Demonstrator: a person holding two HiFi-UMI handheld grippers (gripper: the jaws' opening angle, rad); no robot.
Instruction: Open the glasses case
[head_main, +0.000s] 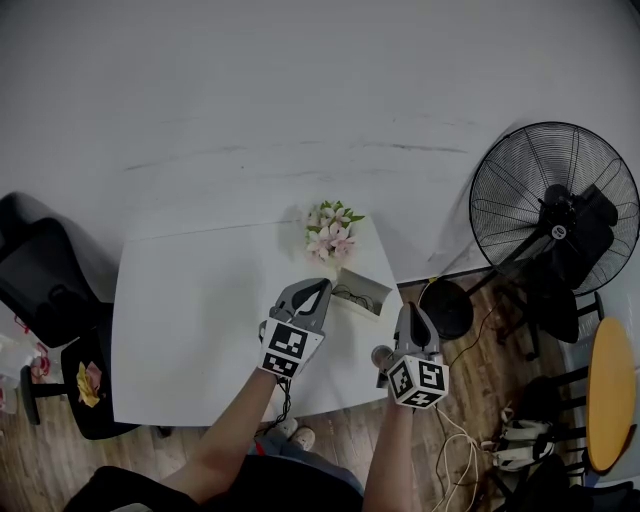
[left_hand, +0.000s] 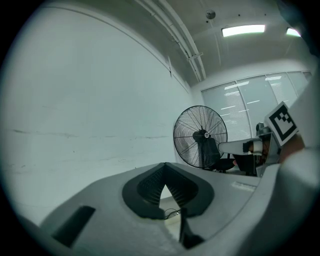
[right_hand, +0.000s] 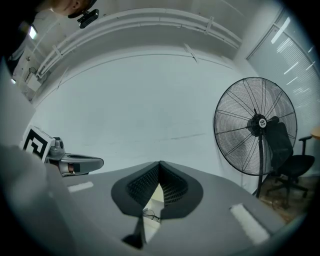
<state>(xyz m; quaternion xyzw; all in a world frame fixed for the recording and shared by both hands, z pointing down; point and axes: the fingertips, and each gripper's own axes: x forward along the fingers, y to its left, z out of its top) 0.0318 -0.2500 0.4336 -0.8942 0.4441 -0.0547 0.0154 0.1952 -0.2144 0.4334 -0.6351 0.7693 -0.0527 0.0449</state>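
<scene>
Currently, head view, read left to right. White table (head_main: 200, 320) fills the middle of the frame.

My left gripper (head_main: 321, 287) sits over its near edge. Its fingers are closed tip to tip with nothing between them, which the left gripper view confirms (left_hand: 164, 165).

The glasses case (head_main: 363, 291) sits on the table's right corner, at 2 o'clock from the left gripper's tips, near them but not touching. A bunch of flowers (head_main: 331, 232) stands at 11 o'clock from the case.

My right gripper (head_main: 411, 310) is at 4 o'clock from the case, off the table edge and apart from the case. Its fingers are also pressed together and empty (right_hand: 160, 163).

A standing fan (head_main: 553, 212) is at 3 o'clock, well clear.

Step, as a judgement: the case appears to lie with its lid lifted. A thin dark frame, the glasses (right_hand: 148, 215), shows on a pale surface just under my right fingertips. If that reading holds, the case already lies as the task wants. Neither gripper is on it.

Next move: I would want a better look at the lid before committing either hand.

Hard to make out:
- The case is small in the head view.
- The hinge side is not resolved.
- In both gripper views my own closed fingers cover most of the case.
- The table's near-right edge is hidden behind my forearms.
</scene>
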